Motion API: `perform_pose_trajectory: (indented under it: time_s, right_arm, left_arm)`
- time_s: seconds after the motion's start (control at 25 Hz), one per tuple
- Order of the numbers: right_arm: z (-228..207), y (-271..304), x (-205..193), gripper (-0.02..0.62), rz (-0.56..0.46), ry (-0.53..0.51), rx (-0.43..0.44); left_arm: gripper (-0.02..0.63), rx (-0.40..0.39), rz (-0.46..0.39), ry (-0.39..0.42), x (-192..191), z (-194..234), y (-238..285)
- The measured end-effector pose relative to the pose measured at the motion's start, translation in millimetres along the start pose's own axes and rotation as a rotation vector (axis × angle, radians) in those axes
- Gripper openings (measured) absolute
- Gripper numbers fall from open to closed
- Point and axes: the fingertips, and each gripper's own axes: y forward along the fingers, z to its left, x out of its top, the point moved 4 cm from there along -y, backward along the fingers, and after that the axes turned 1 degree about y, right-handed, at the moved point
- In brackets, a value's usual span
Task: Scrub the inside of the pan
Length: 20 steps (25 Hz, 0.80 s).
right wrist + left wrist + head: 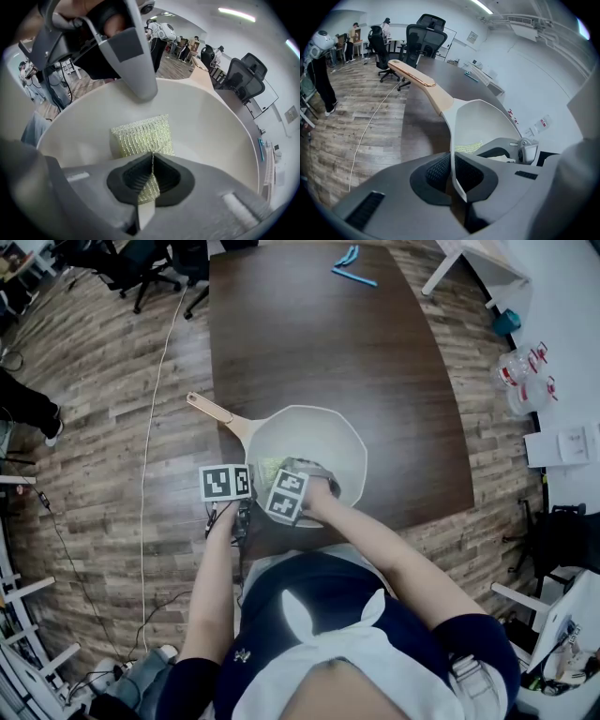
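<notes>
A white pan (319,442) with a tan handle (214,412) sits on the dark brown table (328,343) near its front edge. My left gripper (452,180) is shut on the pan's near rim (451,140), and the handle (419,82) points away from it. Inside the pan, my right gripper (151,180) is shut on a yellow-green mesh scrubbing sponge (140,136) that rests against the pan's inner wall (206,122). In the head view both grippers (225,486) (289,495) meet at the pan's near left edge, and the sponge (267,468) shows just beside them.
A blue tool (352,276) lies at the table's far end. Office chairs (141,263) stand on the wood floor beyond the table's left corner. A white cable (150,427) trails along the floor to the left. Clear containers (525,381) sit off to the right.
</notes>
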Motion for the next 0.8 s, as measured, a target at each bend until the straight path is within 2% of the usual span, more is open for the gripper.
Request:
perform_pose_trajectory:
  time_s: [0.6,0.8]
  right_arm:
    - [-29.5,1.2,-7.1,0.008,-0.006,0.087,-0.091]
    - [-38.4,-0.9,-13.7,0.008,-0.002,0.119,-0.098]
  left_arm:
    - [0.017,-0.009,-0.007,-0.012,-1.8,2.7,-1.8]
    - [0.017,-0.006,-0.007,-0.014,-0.3,3.1,-2.0]
